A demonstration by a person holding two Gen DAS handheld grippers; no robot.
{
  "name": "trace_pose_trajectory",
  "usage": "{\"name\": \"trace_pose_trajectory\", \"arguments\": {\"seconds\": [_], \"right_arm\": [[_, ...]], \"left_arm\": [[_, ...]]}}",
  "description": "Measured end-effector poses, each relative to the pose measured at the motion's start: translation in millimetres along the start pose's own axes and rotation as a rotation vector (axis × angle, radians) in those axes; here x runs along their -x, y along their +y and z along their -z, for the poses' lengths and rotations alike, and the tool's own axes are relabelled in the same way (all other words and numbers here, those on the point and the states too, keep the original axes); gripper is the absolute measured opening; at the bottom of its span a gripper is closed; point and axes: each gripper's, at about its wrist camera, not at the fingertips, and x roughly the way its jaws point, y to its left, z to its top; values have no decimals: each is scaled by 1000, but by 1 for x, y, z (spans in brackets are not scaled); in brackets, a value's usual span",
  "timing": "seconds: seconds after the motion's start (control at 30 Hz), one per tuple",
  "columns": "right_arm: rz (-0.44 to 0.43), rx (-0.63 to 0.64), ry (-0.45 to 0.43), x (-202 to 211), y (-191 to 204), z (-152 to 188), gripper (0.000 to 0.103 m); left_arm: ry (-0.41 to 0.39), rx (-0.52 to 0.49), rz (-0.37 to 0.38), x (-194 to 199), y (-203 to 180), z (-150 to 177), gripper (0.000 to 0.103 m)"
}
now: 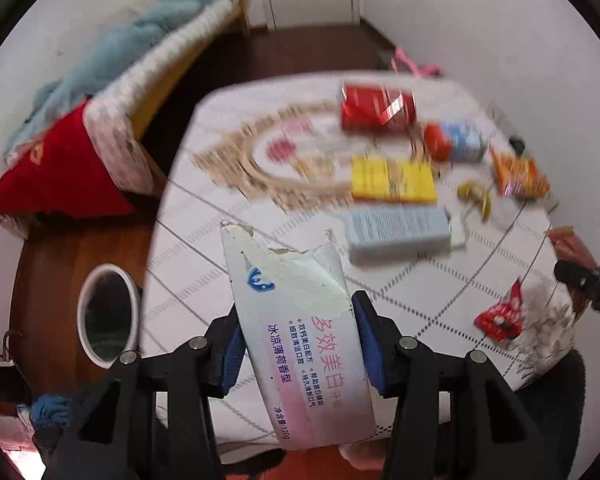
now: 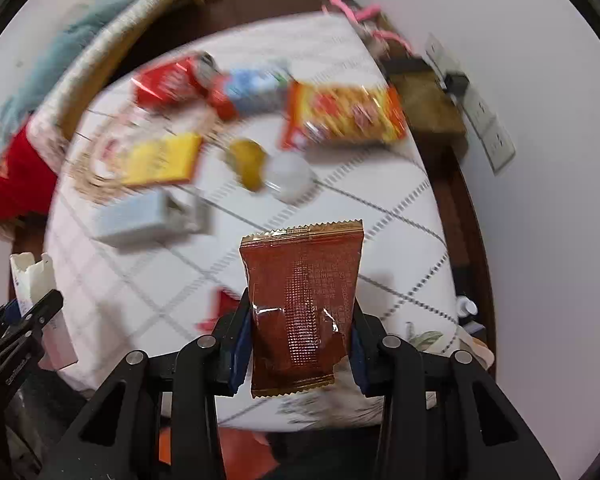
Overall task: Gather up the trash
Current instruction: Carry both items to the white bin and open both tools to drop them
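Note:
My left gripper (image 1: pixel 298 340) is shut on a torn white toothpaste box (image 1: pixel 296 320) with pink and blue print, held above the table's near edge. My right gripper (image 2: pixel 300 344) is shut on a brown snack wrapper (image 2: pixel 302 308), held upright above the table. The left gripper and its box also show at the left edge of the right wrist view (image 2: pixel 32 280). More trash lies on the white tablecloth (image 1: pixel 220 220): a red box (image 1: pixel 376 110), a yellow box (image 1: pixel 394 180), a pale blue box (image 1: pixel 398 234), an orange snack bag (image 2: pixel 344 116), a banana peel (image 2: pixel 248 160) and a small red wrapper (image 1: pixel 498 318).
A white-rimmed bin (image 1: pixel 106 314) stands on the brown floor left of the table. A bed with red and blue bedding (image 1: pixel 60 160) lies at the far left. A wall with sockets (image 2: pixel 492 136) runs along the right. A blue and red can (image 1: pixel 456 142) lies on the table.

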Motion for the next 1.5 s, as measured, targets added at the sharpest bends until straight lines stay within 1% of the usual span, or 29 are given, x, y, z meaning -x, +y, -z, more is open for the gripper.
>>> {"name": "trace_pose_trajectory", "arguments": {"seconds": [0.1, 0.23, 0.3, 0.33, 0.4, 0.57, 0.6, 0.63, 0.77, 0.8, 0.83, 0.9, 1.0, 1.07, 1.2, 1.3, 1.4, 1.5], "right_arm": [[-48, 15, -52, 24, 32, -1, 42], [-138, 41, -79, 40, 84, -4, 42], [-185, 79, -80, 45, 120, -7, 42], [-198, 98, -81, 47, 136, -6, 42], [-233, 143, -75, 47, 175, -8, 42], [-293, 278, -36, 31, 283, -13, 42], [-303, 301, -28, 26, 303, -12, 42], [-312, 339, -12, 17, 334, -12, 42], [-346, 434, 47, -17, 425, -4, 42], [-355, 454, 65, -30, 448, -2, 42], [-360, 466, 76, -37, 460, 0, 42], [-360, 508, 114, -65, 504, 8, 42], [-362, 540, 170, -104, 549, 18, 42], [-360, 556, 206, -130, 574, 24, 42], [-334, 587, 277, -186, 617, 38, 42], [-314, 594, 316, -221, 634, 40, 42], [-296, 606, 341, -250, 649, 45, 42], [-288, 618, 349, -272, 657, 44, 42]], "left_arm": [[-58, 29, 5, 16, 24, -13, 46], [-108, 76, 7, 31, 65, -27, 46], [-140, 102, -16, 41, 95, -31, 46], [-149, 109, -26, 42, 105, -31, 46], [-168, 131, -48, 48, 135, -32, 46], [-176, 209, -112, 40, 214, -25, 46], [-171, 236, -129, 35, 237, -21, 46], [-169, 251, -138, 32, 250, -17, 46], [-131, 346, -192, 2, 321, 3, 46], [-122, 359, -202, -4, 333, 8, 46], [-109, 377, -213, -12, 347, 14, 46], [-74, 416, -227, -34, 375, 25, 46], [-35, 471, -240, -64, 410, 41, 46], [-4, 496, -239, -84, 424, 50, 46], [56, 559, -205, -129, 455, 66, 47], [91, 593, -183, -152, 471, 71, 50], [136, 656, -151, -175, 484, 77, 50], [158, 688, -136, -185, 492, 82, 52]]}}
